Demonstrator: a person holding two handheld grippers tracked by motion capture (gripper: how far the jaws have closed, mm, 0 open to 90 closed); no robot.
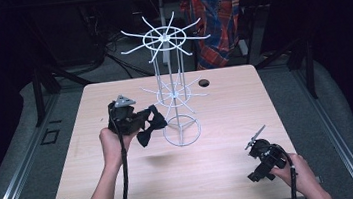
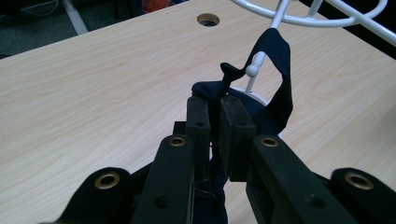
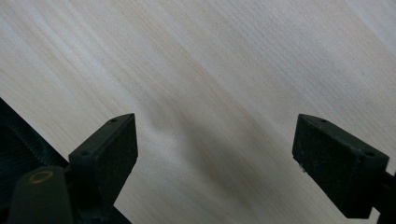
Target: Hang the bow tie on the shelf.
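Dark bow tie (image 2: 275,70) pinched in my left gripper (image 2: 215,100) may slip off the rack's peg (image 2: 252,70); right gripper (image 3: 215,154) jaws wide, empty.

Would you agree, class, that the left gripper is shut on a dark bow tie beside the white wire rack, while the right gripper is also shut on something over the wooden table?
Not quite. The left gripper is indeed shut on the dark bow tie beside the white wire rack, but the right gripper is open and holds nothing. The right gripper view shows its jaws wide apart over the bare wooden table.
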